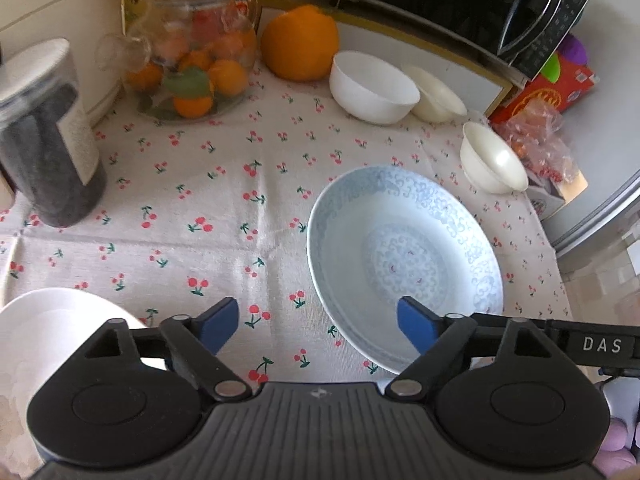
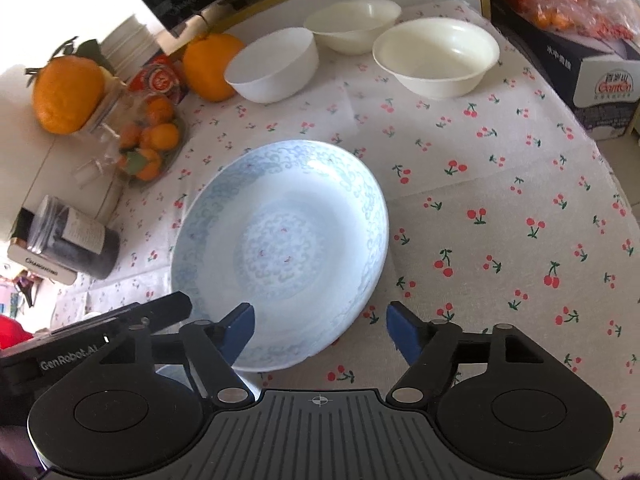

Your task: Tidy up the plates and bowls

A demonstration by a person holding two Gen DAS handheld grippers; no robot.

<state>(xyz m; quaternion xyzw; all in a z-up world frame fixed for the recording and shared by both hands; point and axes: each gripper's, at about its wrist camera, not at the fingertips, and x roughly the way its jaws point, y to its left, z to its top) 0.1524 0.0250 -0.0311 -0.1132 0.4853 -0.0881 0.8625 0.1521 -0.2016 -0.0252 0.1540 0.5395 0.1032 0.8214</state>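
A pale blue patterned plate (image 1: pixel 404 256) lies flat on the cherry-print tablecloth (image 1: pixel 200 200). My left gripper (image 1: pixel 318 312) is open over its near left rim, with the right finger (image 1: pixel 416 328) above the plate and the left finger over the cloth. The same plate (image 2: pixel 280 248) shows in the right wrist view. My right gripper (image 2: pixel 320 312) is open across its near right rim, and neither pad presses on it. Behind the plate stand a white bowl (image 1: pixel 372 86) and two cream bowls (image 1: pixel 438 94) (image 1: pixel 492 160). A white dish (image 1: pixel 52 320) sits at the lower left.
A glass jar of small oranges (image 1: pixel 192 68), a large orange (image 1: pixel 298 44) and a dark jar (image 1: pixel 48 152) stand at the left and back. A microwave (image 1: pixel 460 4) runs along the rear. A red box (image 1: pixel 560 88) and a plastic bag (image 1: pixel 544 140) are on the right.
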